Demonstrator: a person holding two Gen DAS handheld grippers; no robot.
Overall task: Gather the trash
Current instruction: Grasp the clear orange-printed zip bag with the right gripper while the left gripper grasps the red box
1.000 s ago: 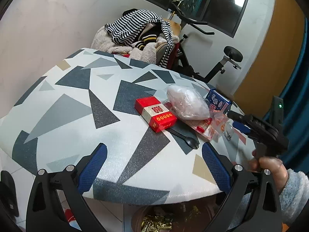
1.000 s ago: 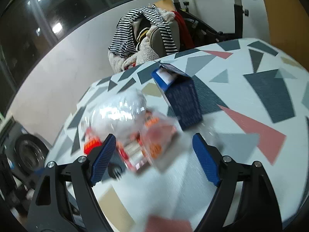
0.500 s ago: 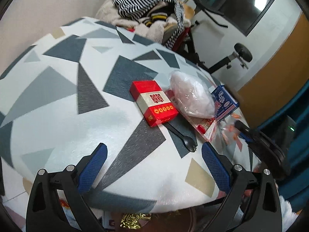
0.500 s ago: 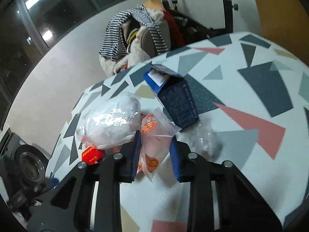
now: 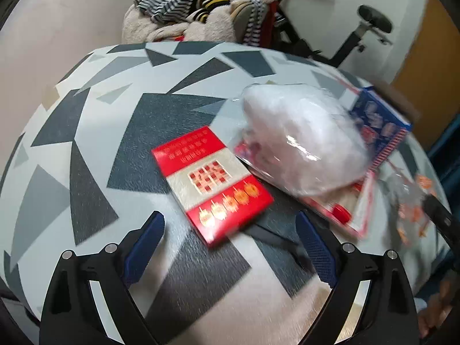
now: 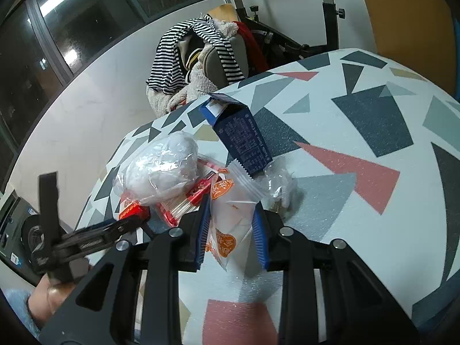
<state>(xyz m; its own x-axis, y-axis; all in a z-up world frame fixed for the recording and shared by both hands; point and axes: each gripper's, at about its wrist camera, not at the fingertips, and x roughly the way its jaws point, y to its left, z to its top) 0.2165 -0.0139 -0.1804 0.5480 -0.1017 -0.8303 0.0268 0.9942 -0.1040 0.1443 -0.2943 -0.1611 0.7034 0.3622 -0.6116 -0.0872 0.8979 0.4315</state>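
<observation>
On a triangle-patterned bench (image 6: pixel 359 132), the right tool (image 6: pixel 231 231) at lower centre pinches an orange-printed wrapper (image 6: pixel 230 218), while the left tool (image 5: pixel 230 247) gapes before a red box (image 5: pixel 211 182).

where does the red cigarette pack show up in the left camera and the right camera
Left wrist: the red cigarette pack lies centre frame on the table, just ahead of the open left claw.
Right wrist: only its red end shows, lower left, mostly hidden.
Shared landmark: the white stuffed plastic bag beside it.
</observation>
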